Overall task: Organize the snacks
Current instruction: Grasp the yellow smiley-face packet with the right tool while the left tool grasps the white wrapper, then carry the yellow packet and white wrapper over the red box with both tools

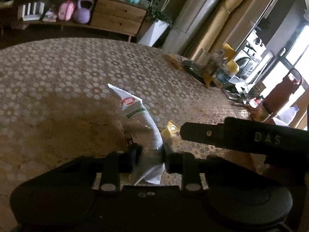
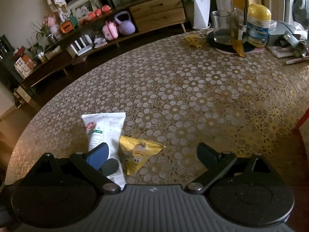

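Left gripper clamped on white snack packet | I see right gripper spread, yellow snack packet between its fingers, nearer.

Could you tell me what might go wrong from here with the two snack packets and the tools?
The left tool pinches the white packet near one end, so it could slip out or crumple when lifted. The right tool stands open over the yellow packet, very close to the left tool, and the two could collide.
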Available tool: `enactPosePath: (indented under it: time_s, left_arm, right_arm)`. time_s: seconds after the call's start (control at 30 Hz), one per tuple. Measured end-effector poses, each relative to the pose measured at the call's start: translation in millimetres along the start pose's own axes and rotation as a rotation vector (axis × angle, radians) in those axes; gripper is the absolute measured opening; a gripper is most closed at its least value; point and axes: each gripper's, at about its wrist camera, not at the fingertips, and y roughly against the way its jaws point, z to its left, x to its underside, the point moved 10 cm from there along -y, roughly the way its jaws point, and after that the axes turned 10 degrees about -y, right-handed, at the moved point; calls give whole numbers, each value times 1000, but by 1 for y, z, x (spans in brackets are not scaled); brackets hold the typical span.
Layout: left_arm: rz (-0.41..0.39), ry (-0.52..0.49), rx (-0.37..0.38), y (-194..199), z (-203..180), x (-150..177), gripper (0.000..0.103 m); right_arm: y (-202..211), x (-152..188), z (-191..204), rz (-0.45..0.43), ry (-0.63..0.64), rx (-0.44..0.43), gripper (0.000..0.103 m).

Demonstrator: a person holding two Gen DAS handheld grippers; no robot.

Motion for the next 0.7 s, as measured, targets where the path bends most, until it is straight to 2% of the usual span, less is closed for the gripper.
enactPosePath:
  time_s: [0.27, 0.4, 0.5, 0.57, 0.7]
  left_arm:
    - [-36, 17, -77, 20, 32, 3, 23]
    - [-41, 20, -77, 21, 36, 2, 23]
    - [-43, 7, -80, 22, 36, 3, 23]
    - [-45, 3, -82, 22, 36, 3, 23]
    - [-47, -11, -91, 22, 34, 2, 22]
  right_arm:
    - [-24, 6, 16, 23, 31, -7, 98]
    - [-37, 10, 19, 34, 65, 22, 85]
    - [-44, 12, 19, 42, 77, 35, 69]
    - [-45, 14, 20, 35, 98, 50, 62]
    - [-45, 15, 20, 32, 112, 53, 56]
